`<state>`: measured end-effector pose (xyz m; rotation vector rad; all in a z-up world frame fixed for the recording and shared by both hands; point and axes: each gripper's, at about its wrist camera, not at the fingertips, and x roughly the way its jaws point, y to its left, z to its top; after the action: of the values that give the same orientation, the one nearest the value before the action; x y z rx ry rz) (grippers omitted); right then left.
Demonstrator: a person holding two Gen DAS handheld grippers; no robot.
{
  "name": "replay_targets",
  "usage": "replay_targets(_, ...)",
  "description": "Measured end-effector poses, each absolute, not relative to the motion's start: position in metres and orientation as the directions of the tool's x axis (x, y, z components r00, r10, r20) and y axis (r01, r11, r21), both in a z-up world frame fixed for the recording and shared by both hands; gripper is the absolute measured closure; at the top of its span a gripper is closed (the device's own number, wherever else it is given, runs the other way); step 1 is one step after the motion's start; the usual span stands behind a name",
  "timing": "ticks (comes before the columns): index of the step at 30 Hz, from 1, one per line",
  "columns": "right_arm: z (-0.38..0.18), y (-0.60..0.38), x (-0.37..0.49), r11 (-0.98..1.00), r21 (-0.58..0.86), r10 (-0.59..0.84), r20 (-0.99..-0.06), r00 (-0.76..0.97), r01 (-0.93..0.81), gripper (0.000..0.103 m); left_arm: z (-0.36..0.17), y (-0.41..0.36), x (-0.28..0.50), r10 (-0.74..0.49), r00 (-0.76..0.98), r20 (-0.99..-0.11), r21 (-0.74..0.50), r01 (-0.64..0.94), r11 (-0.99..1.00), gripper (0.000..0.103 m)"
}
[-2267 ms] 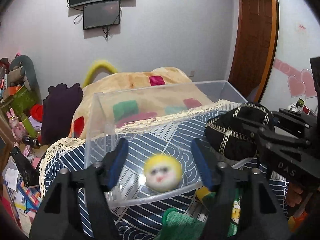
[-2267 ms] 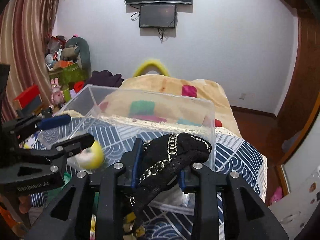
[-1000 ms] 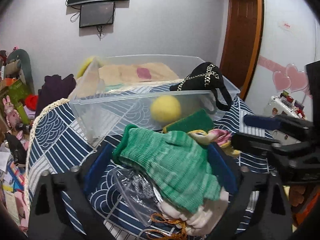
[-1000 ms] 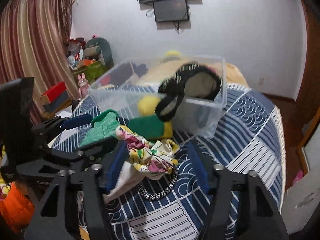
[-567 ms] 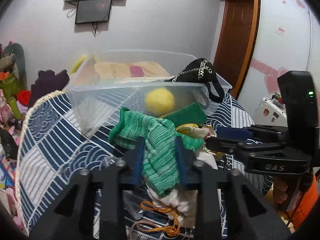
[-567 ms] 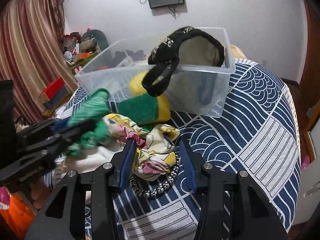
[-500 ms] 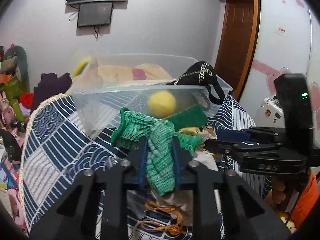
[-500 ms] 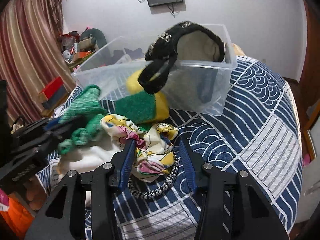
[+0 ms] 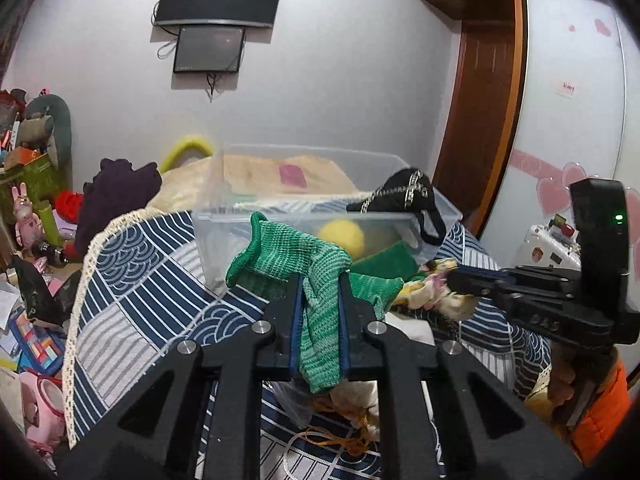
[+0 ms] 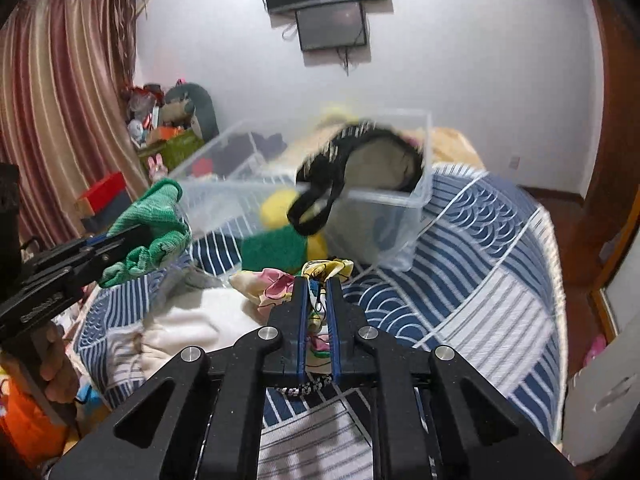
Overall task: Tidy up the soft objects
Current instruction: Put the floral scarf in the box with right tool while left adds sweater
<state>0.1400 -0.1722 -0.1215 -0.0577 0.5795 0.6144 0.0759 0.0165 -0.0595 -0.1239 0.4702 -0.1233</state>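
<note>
The left gripper (image 9: 320, 304), jaws clamped on the green knit glove (image 9: 296, 256), sits nearer the clear bin (image 9: 304, 232) ahead than the right gripper (image 10: 318, 308), seemingly clamped on floral cloth (image 10: 280, 284).

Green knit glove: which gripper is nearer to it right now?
Left. The left gripper is shut on the green knit glove, which drapes over its fingers. The right gripper is apart from it, shut on the floral cloth.
</note>
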Motion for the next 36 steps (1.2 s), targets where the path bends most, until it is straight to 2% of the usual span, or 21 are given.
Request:
replay_targets(10,-0.080,-0.190,0.119,0.823,0.075,0.539,-0.414,0.733,-0.563,0.095,-0.026,0.018,0.066,-0.118,0.926,-0.359,-0.099,0.088,0.991,0.089)
replay_targets(19,-0.046,-0.172,0.143,0.844,0.043,0.515,-0.344,0.785,-0.535,0.095,-0.005,0.022,0.095,-0.107,0.937,-0.331,-0.076,0.087,0.993,0.089)
replay_targets(28,-0.038,-0.151,0.182,0.847,0.049,0.510,-0.349,0.786,-0.529,0.095,-0.004,0.022,0.142,-0.103,0.921,-0.377,-0.070,0.083,0.994,0.089)
replay_targets(36,-0.063,-0.121,0.211,0.841,0.020,0.493,-0.437,0.752,-0.540,0.095,-0.023,0.017,0.184,-0.085,0.887,-0.454,-0.045,0.072,0.996,0.089)
